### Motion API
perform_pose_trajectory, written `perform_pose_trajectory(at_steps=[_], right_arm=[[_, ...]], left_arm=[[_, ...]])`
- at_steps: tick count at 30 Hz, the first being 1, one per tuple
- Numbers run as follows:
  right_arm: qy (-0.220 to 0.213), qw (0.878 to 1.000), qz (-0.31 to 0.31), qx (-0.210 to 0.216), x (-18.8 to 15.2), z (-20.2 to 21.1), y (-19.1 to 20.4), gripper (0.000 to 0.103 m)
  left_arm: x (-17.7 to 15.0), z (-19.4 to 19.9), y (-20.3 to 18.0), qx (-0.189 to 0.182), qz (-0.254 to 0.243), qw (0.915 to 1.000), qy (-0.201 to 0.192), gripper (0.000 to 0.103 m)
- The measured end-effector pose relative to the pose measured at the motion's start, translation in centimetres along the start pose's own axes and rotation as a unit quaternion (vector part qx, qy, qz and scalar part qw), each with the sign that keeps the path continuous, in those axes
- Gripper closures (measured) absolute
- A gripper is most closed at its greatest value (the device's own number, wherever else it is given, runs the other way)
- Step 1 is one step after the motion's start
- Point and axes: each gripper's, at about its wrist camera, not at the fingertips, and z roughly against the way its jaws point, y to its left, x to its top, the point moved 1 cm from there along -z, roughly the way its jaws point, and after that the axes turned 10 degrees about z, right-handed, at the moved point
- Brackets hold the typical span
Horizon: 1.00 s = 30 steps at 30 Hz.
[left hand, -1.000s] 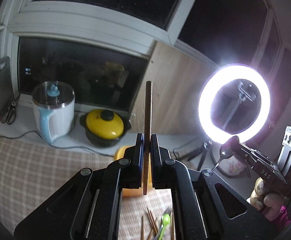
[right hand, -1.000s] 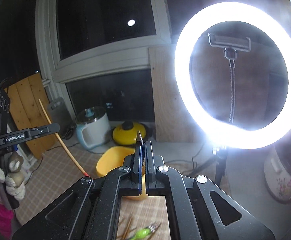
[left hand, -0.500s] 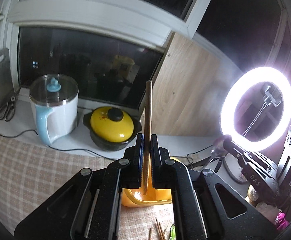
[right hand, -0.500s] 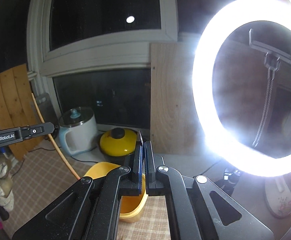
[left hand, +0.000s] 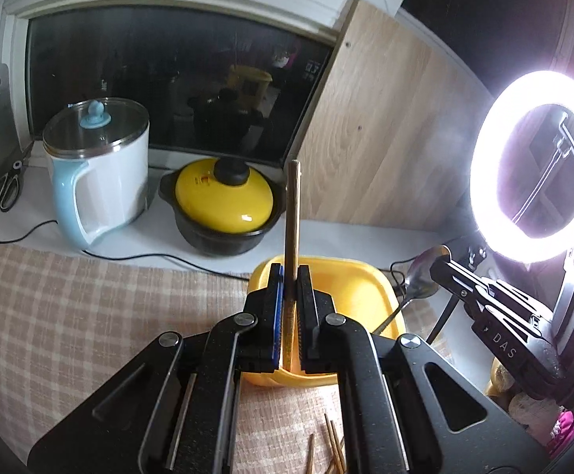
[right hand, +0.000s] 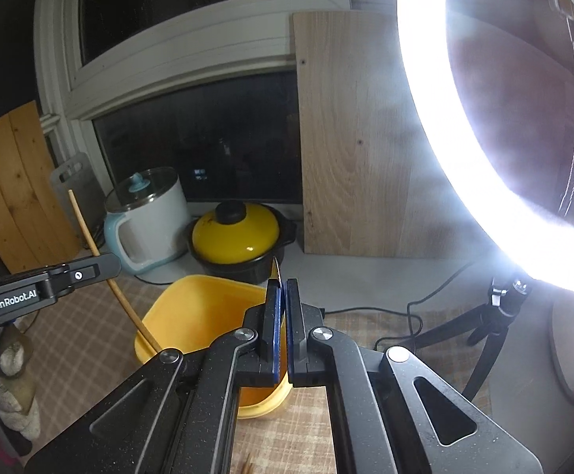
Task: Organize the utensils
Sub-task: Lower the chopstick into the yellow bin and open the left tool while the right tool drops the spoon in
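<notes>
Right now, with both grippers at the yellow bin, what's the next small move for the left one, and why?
Probably open the left gripper a little to drop the chopstick. It is clamped upright, and the right wrist view shows its lower end already inside the yellow bin.

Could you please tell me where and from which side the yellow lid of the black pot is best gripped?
Take the black knob at the centre of the yellow lid, coming straight down from above. The lid is a smooth dome seated on the black pot, so the raised knob is likely the only part narrow enough to pinch.
</notes>
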Motion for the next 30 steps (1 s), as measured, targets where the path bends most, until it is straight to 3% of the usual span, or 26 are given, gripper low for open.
perform_pose_trajectory(at_steps=[8,19,24,30], right_arm=[[0.021,1.000,-0.012,0.013,-1.4,-1.0,-0.2,0.101],[0.026,0.999,-0.011,0.026,-1.5,-0.7,-0.3,0.097],[0.012,1.000,-0.012,0.026,-1.3,0.5,-0.4,0.075],[0.001,0.999,-0.015,0.029,-1.3,1.8,-0.5,0.075]], left_arm=[[-1.2,-0.9,-0.4,0.007,-0.007,0.9999,0.014,0.099],[-1.4,0.1,-1.2,0.023,-0.030,0.9993,-0.005,0.099],[-1.4,1.2,-1.1,0.028,-0.033,0.9989,-0.018,0.099],[-1.5,2.6,-1.3,0.035,-0.041,0.9980,-0.032,0.099]])
